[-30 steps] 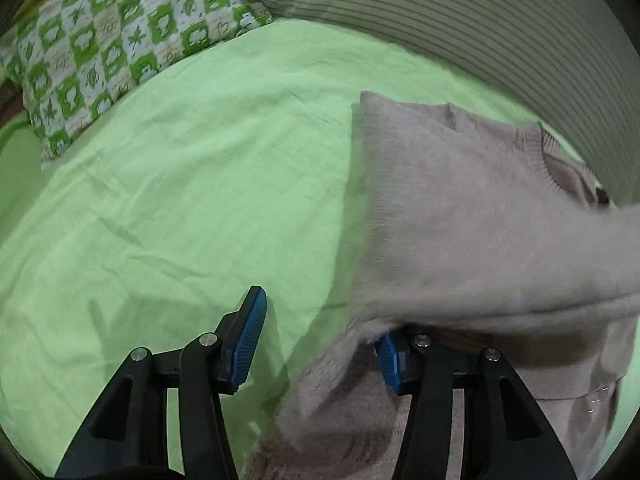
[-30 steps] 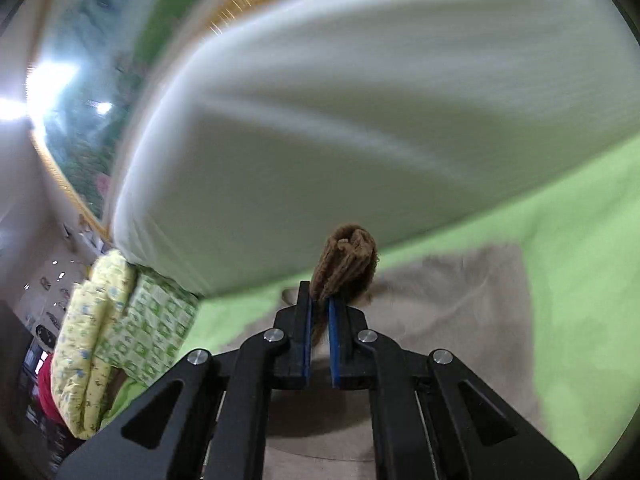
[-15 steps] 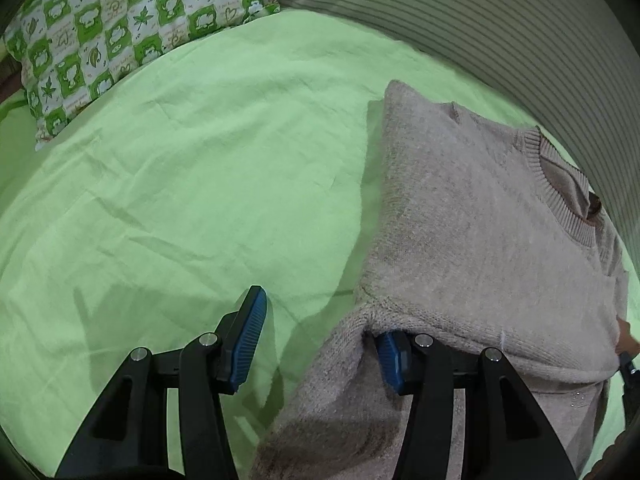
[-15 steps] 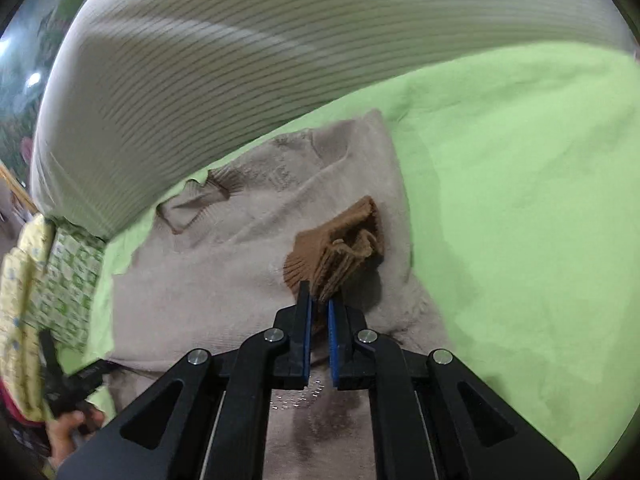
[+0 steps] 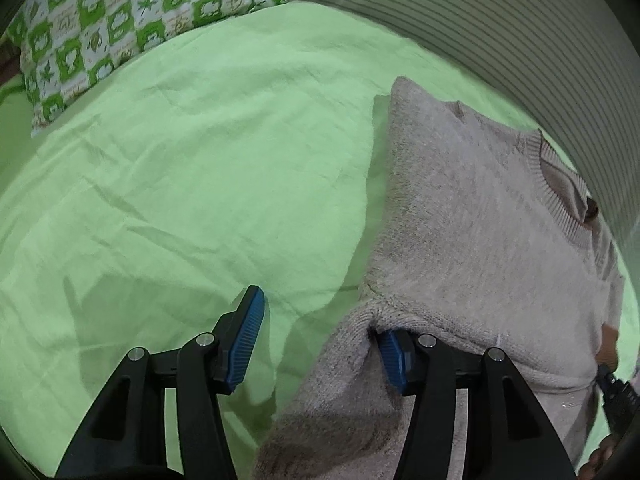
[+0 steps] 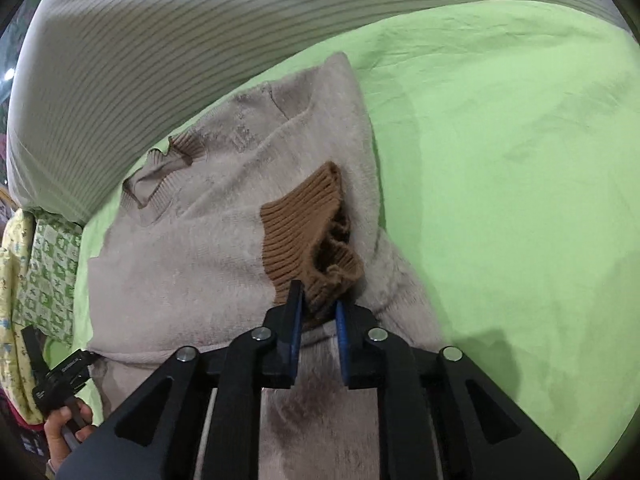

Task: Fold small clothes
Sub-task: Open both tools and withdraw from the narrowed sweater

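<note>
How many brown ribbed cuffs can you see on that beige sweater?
1. The brown cuff lies on the chest of the sweater, between the jaws of the right gripper, which have just been opening. The other sleeve's cuff may be hidden under the fold.

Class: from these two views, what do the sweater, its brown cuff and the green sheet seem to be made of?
Sweater: soft fuzzy knit, probably wool or acrylic; matte nap.
Brown cuff: ribbed knit; clear ridges.
Green sheet: thin woven cloth, likely cotton; matte, fine creases.

Right gripper lowered the brown cuff onto the sweater; fingers just opening.
</note>
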Available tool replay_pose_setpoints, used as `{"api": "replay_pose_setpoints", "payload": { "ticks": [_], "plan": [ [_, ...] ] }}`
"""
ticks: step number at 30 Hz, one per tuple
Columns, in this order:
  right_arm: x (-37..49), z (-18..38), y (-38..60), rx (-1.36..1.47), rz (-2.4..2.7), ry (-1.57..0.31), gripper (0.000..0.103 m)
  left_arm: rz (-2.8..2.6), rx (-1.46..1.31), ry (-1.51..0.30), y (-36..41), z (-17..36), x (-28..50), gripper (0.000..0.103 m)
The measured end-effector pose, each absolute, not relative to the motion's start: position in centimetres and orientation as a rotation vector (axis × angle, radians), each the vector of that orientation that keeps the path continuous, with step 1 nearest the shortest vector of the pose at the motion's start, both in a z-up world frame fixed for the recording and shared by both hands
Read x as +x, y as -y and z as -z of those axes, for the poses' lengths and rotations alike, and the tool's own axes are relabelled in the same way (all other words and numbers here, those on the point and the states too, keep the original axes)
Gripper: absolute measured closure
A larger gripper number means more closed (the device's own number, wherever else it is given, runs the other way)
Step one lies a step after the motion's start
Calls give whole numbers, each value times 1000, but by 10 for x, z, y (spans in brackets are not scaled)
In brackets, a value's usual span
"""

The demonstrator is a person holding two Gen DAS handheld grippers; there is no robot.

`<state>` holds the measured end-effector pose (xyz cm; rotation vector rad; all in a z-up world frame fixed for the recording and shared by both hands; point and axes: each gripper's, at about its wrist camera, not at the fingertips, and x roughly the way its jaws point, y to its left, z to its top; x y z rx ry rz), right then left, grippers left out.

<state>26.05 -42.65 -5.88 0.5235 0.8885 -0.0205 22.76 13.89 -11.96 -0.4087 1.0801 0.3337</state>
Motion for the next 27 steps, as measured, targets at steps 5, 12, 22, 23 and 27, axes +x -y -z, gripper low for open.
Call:
{"api": "replay_pose_setpoints", "payload": {
  "ticks": [5, 12, 22, 23, 27],
  "plan": [
    [249, 46, 429, 503, 44, -870, 76, -311, -452, -1098, -150, 117, 216, 46],
    [229, 35, 446, 511, 74, -843, 67, -277, -436, -1119, -159, 110, 182, 44],
    [190, 40, 444, 443, 74, -898, 67, -248, -383, -1167, -150, 105, 130, 43],
    [185, 41, 444, 439, 70, -906, 66, -238, -385, -1183, -150, 106, 122, 43],
    [150, 48, 446, 440, 63, -943, 65, -204, -413, -1213, -146, 105, 98, 43]
  ]
}}
